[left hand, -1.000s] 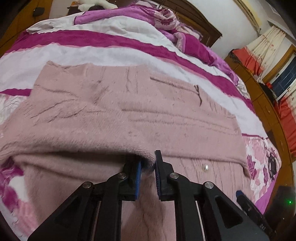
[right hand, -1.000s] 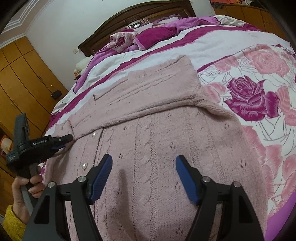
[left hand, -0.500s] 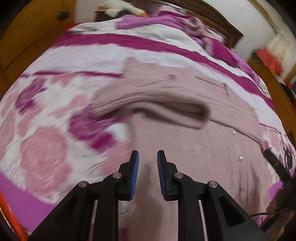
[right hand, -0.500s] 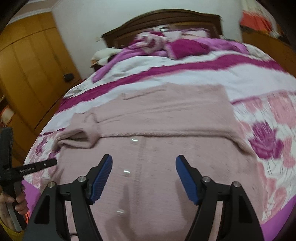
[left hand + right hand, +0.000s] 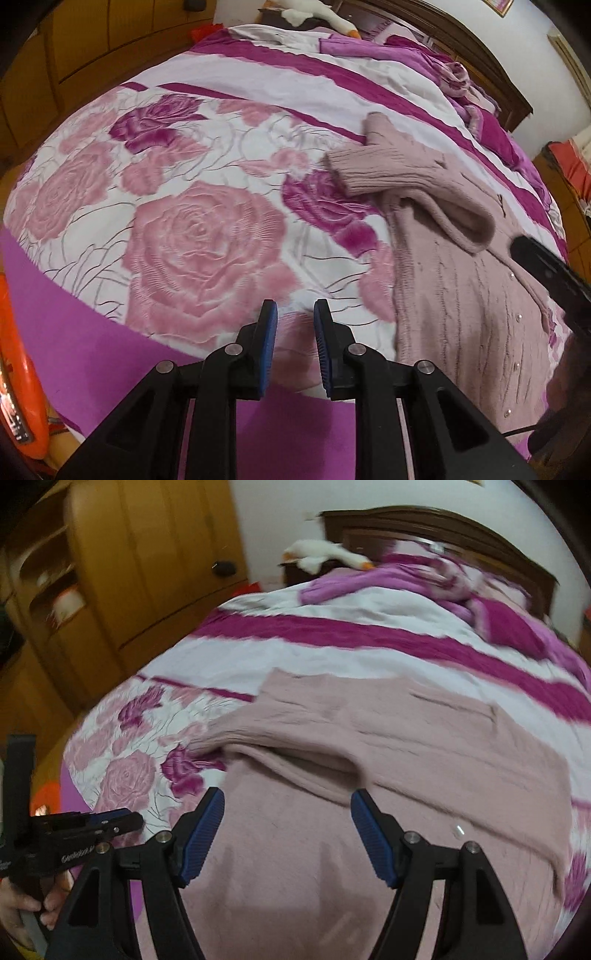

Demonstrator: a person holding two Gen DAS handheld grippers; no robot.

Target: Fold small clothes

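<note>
Left wrist view: the left gripper (image 5: 294, 347) hangs over the rose-patterned bedspread (image 5: 199, 236) near the bed's near edge, its blue pads drawn close together with nothing between them. The pink cardigan (image 5: 454, 295) lies flat on the bed to its right, one sleeve (image 5: 384, 170) folded across the body. In the right wrist view the right gripper (image 5: 287, 834) hovers above the cardigan (image 5: 388, 760), jaws wide apart and empty.

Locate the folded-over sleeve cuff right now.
In the left wrist view the sleeve cuff lies right of centre on the rose-print bedspread, at the pink cardigan's left edge.
</note>
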